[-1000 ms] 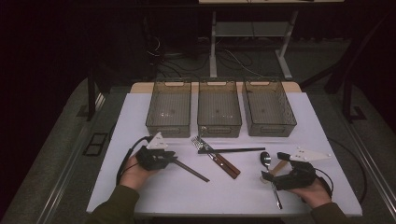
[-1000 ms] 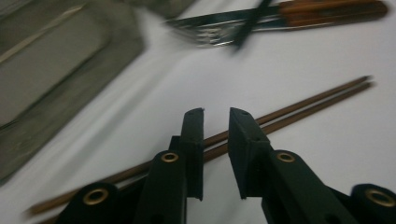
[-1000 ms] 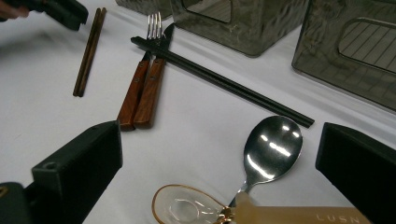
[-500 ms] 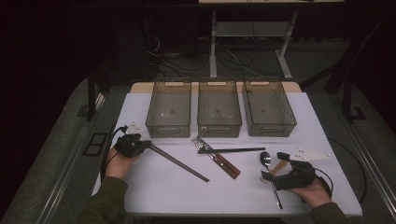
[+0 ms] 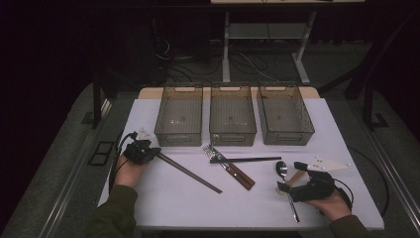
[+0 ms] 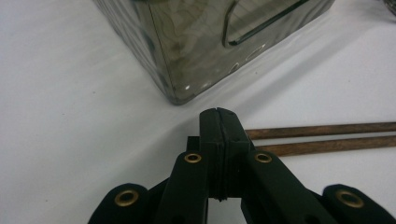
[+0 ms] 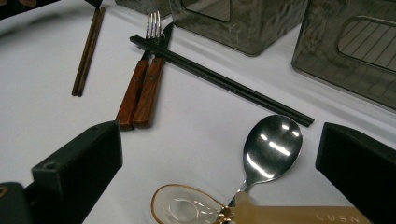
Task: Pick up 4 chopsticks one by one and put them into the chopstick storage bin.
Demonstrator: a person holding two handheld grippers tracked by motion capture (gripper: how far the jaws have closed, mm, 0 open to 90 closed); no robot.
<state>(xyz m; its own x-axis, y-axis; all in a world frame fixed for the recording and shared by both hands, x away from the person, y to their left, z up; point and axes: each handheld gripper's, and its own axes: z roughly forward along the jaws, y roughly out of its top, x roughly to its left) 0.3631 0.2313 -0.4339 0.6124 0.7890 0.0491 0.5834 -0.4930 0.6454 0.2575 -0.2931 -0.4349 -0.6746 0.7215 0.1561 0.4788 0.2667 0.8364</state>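
Near ends of the brown chopsticks (image 6: 322,137) hidden behind the closed jaws.

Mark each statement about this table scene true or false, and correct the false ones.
1. The left gripper has its jaws shut on the brown chopsticks. True.
2. Four bins stand at the back of the table. False: three bins.
3. The right gripper has its jaws open. True.
4. The metal spoon lies inside a bin. False: it lies on the table.
5. The black chopsticks lie across the fork. True.
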